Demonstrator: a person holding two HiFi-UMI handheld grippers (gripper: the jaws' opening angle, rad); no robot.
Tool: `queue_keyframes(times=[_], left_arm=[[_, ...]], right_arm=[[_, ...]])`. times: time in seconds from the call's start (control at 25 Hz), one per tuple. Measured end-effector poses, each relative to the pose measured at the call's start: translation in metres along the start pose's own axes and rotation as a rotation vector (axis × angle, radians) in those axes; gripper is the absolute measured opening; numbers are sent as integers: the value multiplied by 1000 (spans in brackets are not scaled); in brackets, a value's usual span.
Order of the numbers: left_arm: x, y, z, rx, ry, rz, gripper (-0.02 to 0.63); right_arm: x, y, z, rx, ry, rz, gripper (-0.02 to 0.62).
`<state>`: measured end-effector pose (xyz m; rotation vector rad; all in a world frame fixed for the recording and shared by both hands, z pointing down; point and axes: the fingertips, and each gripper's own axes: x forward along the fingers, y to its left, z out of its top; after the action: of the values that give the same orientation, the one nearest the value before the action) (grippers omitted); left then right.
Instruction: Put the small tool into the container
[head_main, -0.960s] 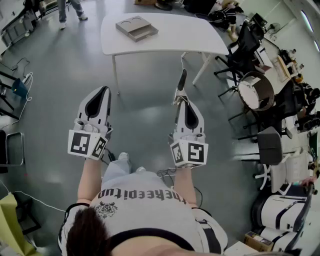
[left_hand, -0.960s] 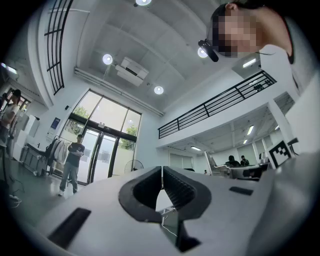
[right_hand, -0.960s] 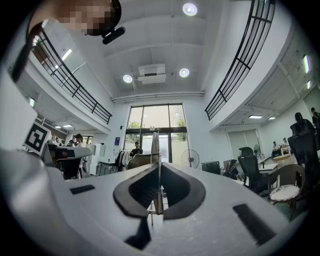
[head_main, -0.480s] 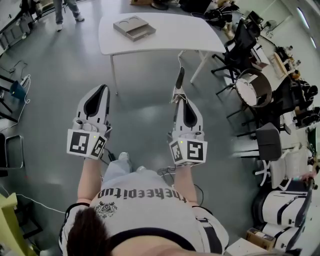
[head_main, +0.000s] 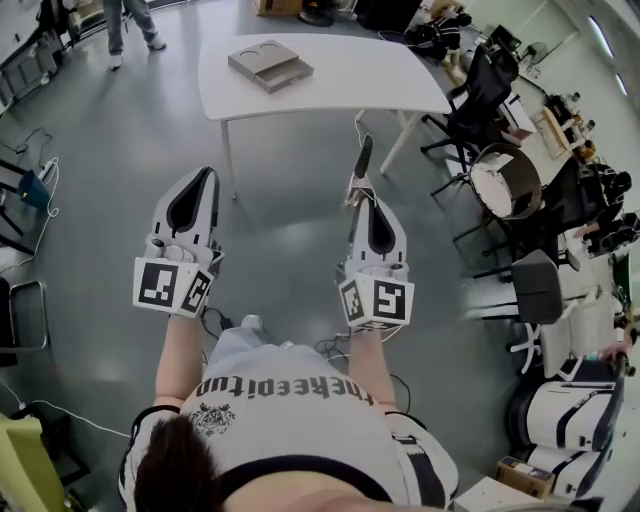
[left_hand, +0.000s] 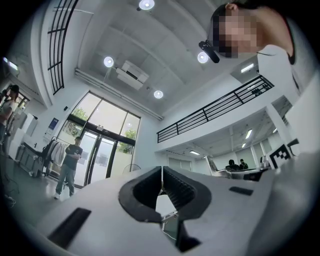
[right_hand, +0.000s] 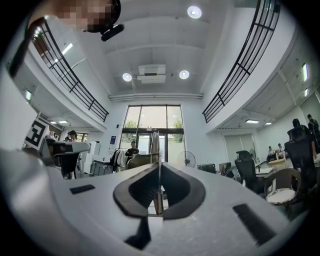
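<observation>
1. Nearest to us we count two grippers, one in each hand of the person, held out over the grey floor (head_main: 280, 230). They are well apart from each other.
2. The left gripper (head_main: 205, 176) has its jaws pressed together. In the left gripper view (left_hand: 161, 171) nothing stands between them.
3. The right gripper (head_main: 358, 196) is closed on the tool (head_main: 363, 160). We count one tool only. It sticks out past the jaw tips, toward the table.
4. In the right gripper view (right_hand: 159, 171) the tool (right_hand: 155, 142) shows as a thin strip, seen edge-on between the pads. What kind of tool it is, we cannot tell.
5. Farther away stands one white table (head_main: 350, 75). One grey container (head_main: 270, 63) lies on it, near its left end, well apart from the tool.
6. The container seems to have two round hollows on top and a lower part that stands out at one side. It is too small for us to see whether anything is inside.
7. At the far right are several dark chairs (head_main: 480, 90). They overlap with other clutter, so we cannot count them surely.
8. At the top left one more person (head_main: 125, 25) stands; only the legs show, the rest is cut off by the edge.
</observation>
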<state>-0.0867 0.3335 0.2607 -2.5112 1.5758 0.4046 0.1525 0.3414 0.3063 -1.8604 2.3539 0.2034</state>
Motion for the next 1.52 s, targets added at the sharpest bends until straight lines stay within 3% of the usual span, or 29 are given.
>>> queue_keyframes(times=[0.68,1.04,1.52], left_arm=[[45,72,-30,-21,26,-58,12],[108,90,-60,-15,39,-50,12],[244,107,-83,4,17,-18,12]], right_arm=[[70,35,-26,14,21,-14,3],[135,2,-48,16,20,-9,3],[270,-67,-56,14,0,58,3]])
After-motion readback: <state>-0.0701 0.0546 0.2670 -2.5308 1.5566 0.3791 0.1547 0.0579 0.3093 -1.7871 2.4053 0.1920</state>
